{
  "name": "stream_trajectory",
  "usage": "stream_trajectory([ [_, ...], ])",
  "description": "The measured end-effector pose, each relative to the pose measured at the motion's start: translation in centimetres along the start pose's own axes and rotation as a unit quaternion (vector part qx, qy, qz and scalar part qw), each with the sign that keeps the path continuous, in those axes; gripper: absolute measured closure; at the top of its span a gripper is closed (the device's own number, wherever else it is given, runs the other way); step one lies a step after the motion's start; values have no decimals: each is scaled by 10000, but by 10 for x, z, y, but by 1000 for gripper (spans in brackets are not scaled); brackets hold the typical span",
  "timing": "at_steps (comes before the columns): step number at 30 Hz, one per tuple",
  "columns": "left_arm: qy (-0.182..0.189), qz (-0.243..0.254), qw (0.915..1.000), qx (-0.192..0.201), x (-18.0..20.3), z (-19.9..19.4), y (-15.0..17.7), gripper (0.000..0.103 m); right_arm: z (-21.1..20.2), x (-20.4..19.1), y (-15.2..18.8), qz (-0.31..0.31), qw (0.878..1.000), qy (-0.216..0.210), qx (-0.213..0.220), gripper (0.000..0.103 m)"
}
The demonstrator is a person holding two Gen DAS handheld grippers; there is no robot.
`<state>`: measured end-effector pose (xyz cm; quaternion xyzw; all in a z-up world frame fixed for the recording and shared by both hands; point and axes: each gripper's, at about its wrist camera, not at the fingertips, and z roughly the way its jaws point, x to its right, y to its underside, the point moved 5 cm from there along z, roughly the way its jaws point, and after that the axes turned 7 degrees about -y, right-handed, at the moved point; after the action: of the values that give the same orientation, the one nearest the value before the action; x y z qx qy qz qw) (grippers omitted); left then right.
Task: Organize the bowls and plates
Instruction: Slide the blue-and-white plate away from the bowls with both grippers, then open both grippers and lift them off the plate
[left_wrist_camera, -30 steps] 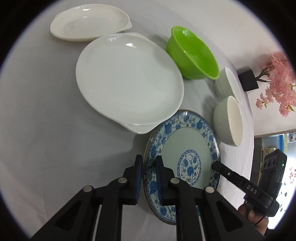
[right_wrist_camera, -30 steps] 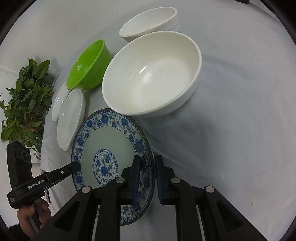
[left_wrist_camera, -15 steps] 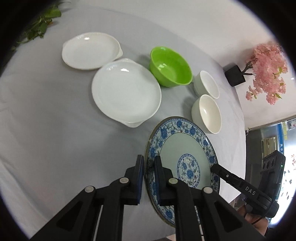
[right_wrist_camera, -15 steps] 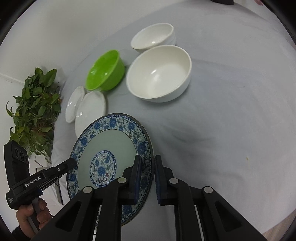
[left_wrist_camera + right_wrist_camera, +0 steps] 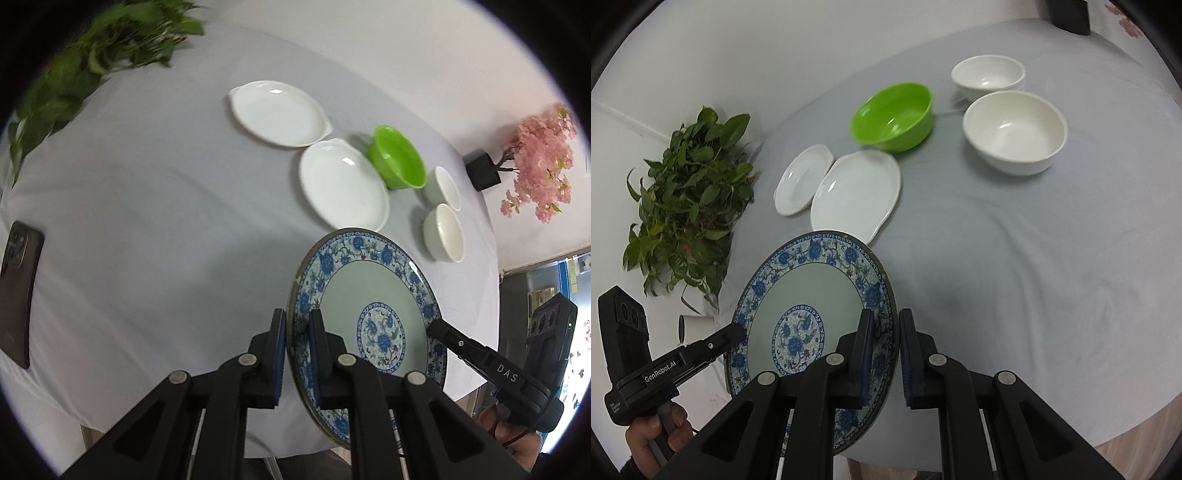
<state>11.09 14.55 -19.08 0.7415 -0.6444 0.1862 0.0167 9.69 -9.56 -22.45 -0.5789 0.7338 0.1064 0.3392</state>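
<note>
Blue-patterned plate (image 5: 373,317) up in the air above the grey tablecloth (image 5: 166,221), tilted, rim pinched on opposite sides by left gripper (image 5: 297,345) and right gripper (image 5: 886,349). Behind on the cloth: two white plates (image 5: 857,194), green bowl (image 5: 892,116), two white bowls (image 5: 1015,131).

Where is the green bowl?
The green bowl sits on the table in the right wrist view, between the nearer white plate and two white bowls.
</note>
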Motion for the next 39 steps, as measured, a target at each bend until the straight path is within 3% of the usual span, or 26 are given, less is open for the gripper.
stream_trajectory([
  [8, -52, -193, 9997, -160, -48, 25, 12, 92, 51, -9, 43, 134, 9997, 52, -219, 93],
  [17, 39, -183, 9996, -206, -69, 52, 15, 92, 98, -3, 55, 196, 9997, 108, -106, 93],
  [35, -99, -117, 9986, -509, -74, 75, 31, 88, 120, 12, 58, 85, 9994, 286, -192, 90],
  [39, -444, -63, 9982, -407, -74, 66, 28, 88, 122, 10, 55, 4, 9989, 327, -346, 88],
])
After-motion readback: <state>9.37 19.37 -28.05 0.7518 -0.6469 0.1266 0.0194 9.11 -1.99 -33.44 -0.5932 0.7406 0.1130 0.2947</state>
